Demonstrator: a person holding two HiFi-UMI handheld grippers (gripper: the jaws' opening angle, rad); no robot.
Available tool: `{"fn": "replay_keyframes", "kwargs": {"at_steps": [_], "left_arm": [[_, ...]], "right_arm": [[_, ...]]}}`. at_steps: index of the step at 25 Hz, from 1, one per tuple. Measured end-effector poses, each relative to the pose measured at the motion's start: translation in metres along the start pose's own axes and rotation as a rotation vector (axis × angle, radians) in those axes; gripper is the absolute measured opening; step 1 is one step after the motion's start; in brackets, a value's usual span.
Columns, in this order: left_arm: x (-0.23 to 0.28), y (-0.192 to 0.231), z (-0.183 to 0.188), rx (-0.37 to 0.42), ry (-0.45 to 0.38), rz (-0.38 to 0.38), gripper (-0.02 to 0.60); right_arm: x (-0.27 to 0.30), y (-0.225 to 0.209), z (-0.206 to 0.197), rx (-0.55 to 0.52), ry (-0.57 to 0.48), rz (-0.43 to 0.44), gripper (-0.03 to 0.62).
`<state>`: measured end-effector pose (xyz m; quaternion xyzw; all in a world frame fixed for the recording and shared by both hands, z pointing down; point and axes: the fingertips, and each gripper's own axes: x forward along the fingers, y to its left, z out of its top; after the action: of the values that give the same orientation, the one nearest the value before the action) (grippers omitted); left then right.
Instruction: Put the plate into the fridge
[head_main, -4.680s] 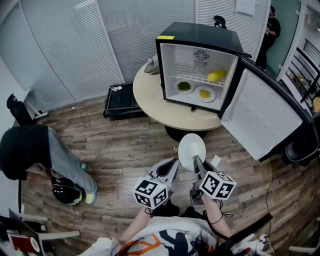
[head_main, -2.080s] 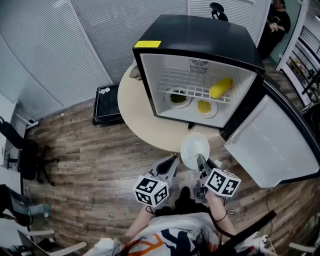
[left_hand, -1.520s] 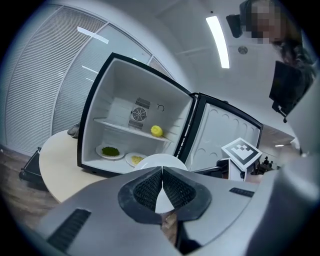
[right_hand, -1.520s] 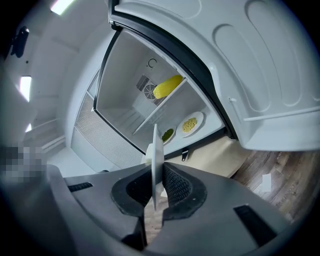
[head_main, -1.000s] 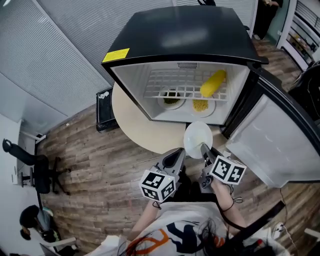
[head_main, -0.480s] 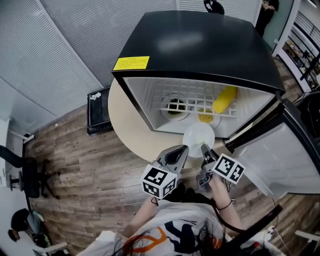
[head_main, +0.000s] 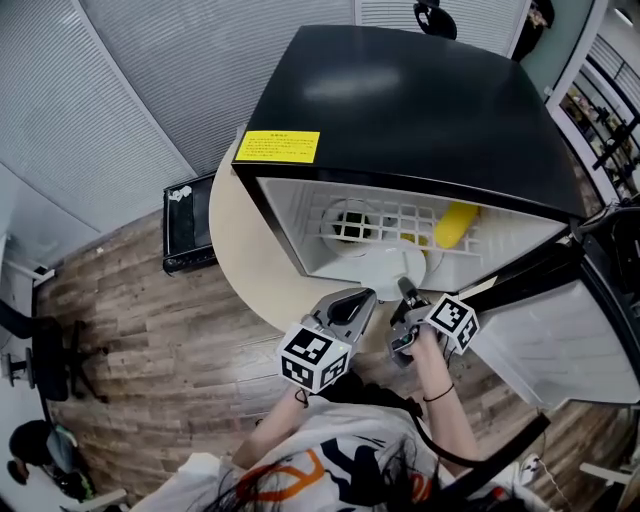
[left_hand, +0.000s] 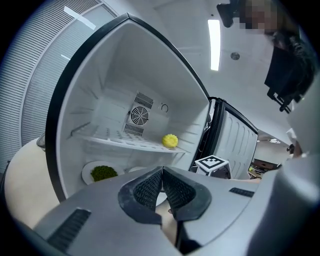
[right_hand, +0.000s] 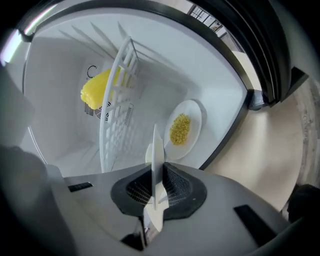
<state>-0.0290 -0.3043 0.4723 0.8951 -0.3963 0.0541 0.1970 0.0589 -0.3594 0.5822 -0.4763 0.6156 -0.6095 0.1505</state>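
The only writing is on a yellow rectangular label (head_main: 279, 146) at the near left corner of the fridge's (head_main: 400, 100) glossy black top; its print is too small for me to read. My grippers each carry a cube with black-and-white square markers.

The fridge is a boxy one with a smooth white lining. It stands on a round beige table (head_main: 235, 240) with its door (head_main: 560, 330) swung open to the right. A white wire shelf (head_main: 380, 222) inside carries a bumpy yellow lump (head_main: 456, 224). Below it sit a plate of yellow kernels (right_hand: 192, 120) and a plate of greens (left_hand: 86, 172), and a round fan grille (left_hand: 139, 116) is set in the far wall.

My right gripper (right_hand: 157, 187) is clamped on the plate (right_hand: 155, 150), which is thin, white and smooth. The right gripper view shows it edge-on, with its near rim pinched between my two ribbed black pads and the rest reaching out ahead of my fingertips. In the head view it hangs at the fridge's open front, below the shelf and nearer to me than the kernel plate.

My left gripper (left_hand: 161, 185) is just left of the right one, its ribbed pads pressed together with nothing between them.
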Motion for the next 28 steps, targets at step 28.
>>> {"fn": "replay_keyframes", "kwargs": {"at_steps": [28], "left_arm": [[0.012,0.025,0.010,0.050,0.038,-0.035,0.012]], "right_arm": [[0.058,-0.003,0.042,-0.397,-0.123,-0.196,0.052]]}}
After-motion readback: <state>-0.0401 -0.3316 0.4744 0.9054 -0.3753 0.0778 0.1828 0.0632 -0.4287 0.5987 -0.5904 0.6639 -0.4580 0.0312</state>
